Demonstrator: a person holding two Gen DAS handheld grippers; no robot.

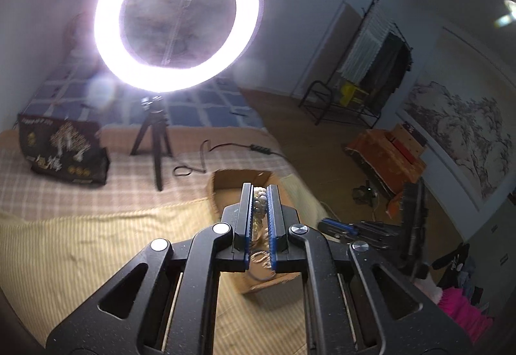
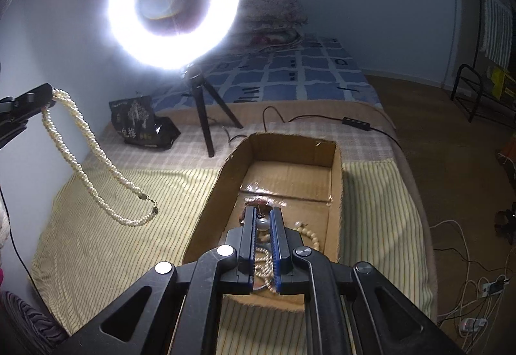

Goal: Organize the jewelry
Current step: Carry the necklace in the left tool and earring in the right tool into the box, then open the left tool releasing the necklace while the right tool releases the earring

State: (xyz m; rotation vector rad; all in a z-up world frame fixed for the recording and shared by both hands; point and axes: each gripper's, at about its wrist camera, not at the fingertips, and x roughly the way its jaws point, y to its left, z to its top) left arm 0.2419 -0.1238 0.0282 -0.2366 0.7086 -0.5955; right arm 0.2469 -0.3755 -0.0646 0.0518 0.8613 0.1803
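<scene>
The left tool [image 2: 48,97] is pinching the twisted pearl necklace [image 2: 96,155], hanging long-axis down left of the cardboard box [image 2: 290,147], while the right tool [image 2: 263,219], over the box, is pinching a grey pearl piece [image 2: 262,223].

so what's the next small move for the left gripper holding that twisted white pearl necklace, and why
Probably carry the left gripper sideways toward the open brown cardboard box, then lower. Its jaws are shut on the twisted white pearl necklace, which hangs over the striped yellow cloth, outside the box where other pearls already lie.
</scene>
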